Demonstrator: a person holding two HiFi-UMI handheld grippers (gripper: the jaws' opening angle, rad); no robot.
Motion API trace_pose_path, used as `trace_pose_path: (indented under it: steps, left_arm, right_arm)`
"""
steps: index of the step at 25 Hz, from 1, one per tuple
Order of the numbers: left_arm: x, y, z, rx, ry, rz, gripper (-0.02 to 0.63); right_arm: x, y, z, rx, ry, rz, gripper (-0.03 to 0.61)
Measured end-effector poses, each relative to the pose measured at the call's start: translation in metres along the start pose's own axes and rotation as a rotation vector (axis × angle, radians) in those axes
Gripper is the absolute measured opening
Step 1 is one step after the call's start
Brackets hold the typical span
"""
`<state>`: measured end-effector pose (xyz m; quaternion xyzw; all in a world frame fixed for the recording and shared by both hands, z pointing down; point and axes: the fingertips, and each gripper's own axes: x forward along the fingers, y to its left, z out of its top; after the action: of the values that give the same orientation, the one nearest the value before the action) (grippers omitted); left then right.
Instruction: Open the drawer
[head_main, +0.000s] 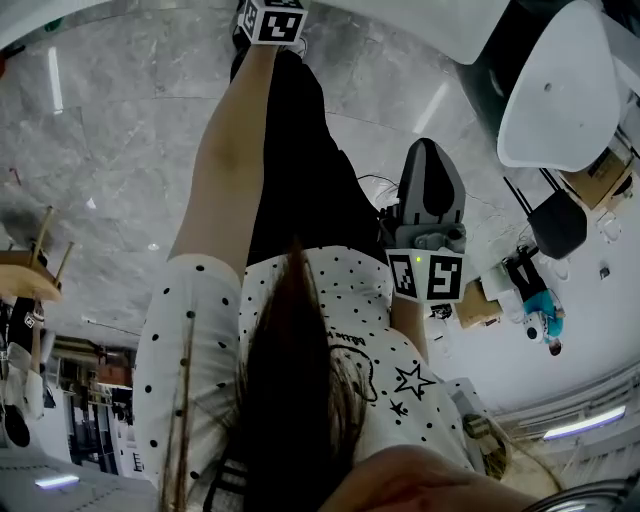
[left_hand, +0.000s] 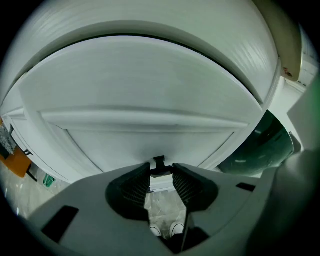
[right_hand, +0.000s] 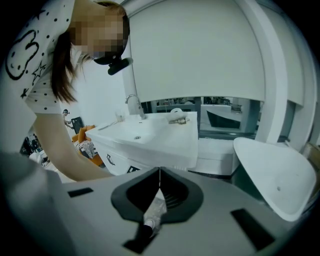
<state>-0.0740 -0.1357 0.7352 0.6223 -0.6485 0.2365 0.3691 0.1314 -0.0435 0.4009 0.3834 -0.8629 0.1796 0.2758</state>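
The left tongs (left_hand: 161, 170) are spread. Their black ribbed pads (left_hand: 136, 186) are set either side of a small black T-shaped handle (left_hand: 159, 163) at the lower middle of the left gripper view, and whether the pads touch it cannot be told. The handle is fixed to the drawer (left_hand: 145, 142), whose smooth matte white front, with a shallow recessed rectangular panel, fills the centre of that frame. Through the gap below the pads, veined grey marble floor (left_hand: 162, 205) is seen.

The right tongs (right_hand: 159, 172) are pressed together tip to tip at the lower middle of the right gripper view, with nothing pinched between them. Beyond them, a bare forearm (right_hand: 65, 162) is seen at the left. Farther back, a glossy white rectangular basin (right_hand: 155, 140) is topped by a curved chrome tap (right_hand: 132, 101). A smooth, rounded white chair shell (right_hand: 272, 175) is seen at the lower right.
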Motion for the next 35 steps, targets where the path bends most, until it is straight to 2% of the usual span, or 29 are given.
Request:
trace_pose_path:
  steps: [9,15,35]
  left_arm:
    - [0.001,-0.003,-0.009,-0.014,0.029,-0.014,0.141]
    - [-0.001,-0.009,-0.011,0.004,0.042,-0.035,0.14]
    - [-0.03,-0.023,-0.062,-0.031,0.09,-0.036,0.14]
  right_arm:
    - [0.003,0.011,-0.002,0.033,-0.001,-0.019,0.014]
    - [0.003,0.01,-0.001,0.042,-0.002,-0.038,0.014]
    - [0.007,0.013,0.0,0.014,-0.002,-0.013,0.012]
